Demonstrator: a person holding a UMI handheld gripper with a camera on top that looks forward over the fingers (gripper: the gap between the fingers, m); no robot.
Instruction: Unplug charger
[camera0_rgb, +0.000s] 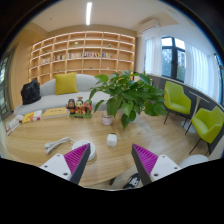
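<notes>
My gripper (110, 153) hangs above a round wooden table (150, 135), open, with nothing between its magenta pads (77, 157). Just beyond the fingertips, midway between them, a small white block that may be the charger (112, 140) stands on the table top. A white, elongated thing (57, 143), perhaps a power strip or cable, lies on the table to the left, beyond the left finger. A round white object (88, 154) shows right beside the left fingertip. Whether the block is plugged into anything I cannot tell.
A leafy potted plant (125, 97) stands at the table's middle, behind the white block. A small dark object (126, 181) lies low by the right finger. Green chairs (178, 100) stand to the right; a sofa (55, 92) and shelves (85, 52) stand behind.
</notes>
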